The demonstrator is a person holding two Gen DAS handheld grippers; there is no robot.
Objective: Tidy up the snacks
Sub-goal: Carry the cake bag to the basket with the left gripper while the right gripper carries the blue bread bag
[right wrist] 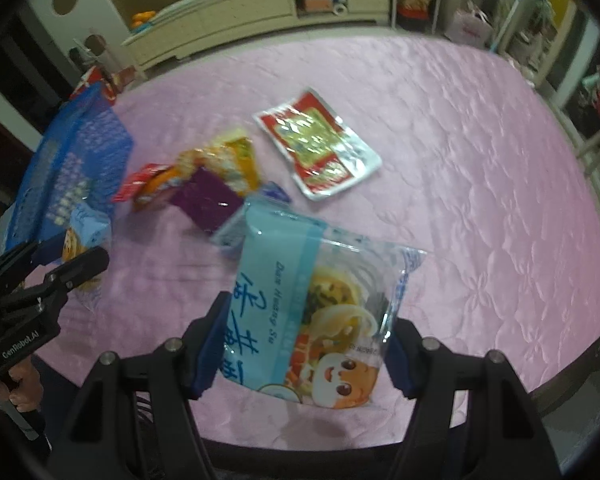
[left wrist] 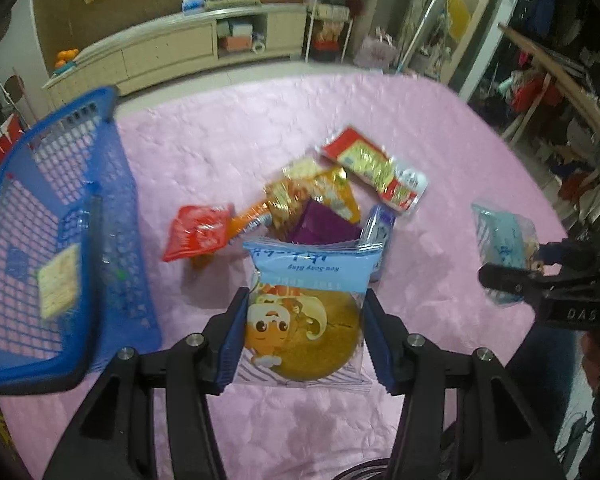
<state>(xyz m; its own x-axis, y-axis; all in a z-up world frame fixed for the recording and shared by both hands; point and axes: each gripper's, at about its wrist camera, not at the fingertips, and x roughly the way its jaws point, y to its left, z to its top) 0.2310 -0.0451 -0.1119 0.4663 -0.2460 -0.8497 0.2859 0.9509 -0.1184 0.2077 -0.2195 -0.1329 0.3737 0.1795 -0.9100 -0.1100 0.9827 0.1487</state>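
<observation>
— Left gripper (left wrist: 304, 336)?
— Pinching the blue cake packet (left wrist: 306, 312) by its 2 side edges, holding it clear above the pink tablecloth (left wrist: 260, 128).
— Right gripper (right wrist: 300, 348)?
— Clamping the pale-blue pastry bag (right wrist: 320, 320) between both pads, tilted.
— Beyond the fingers?
— Lying heaped mid-table: red pouch (left wrist: 198, 232), orange wrapper (left wrist: 320, 196), purple packet (left wrist: 320, 224); just beyond, a red-and-gold sachet (right wrist: 320, 144). Standing at far left, a blue basket (left wrist: 76, 184), possibly containing 1 cracker pack (left wrist: 58, 280), blurred.
</observation>
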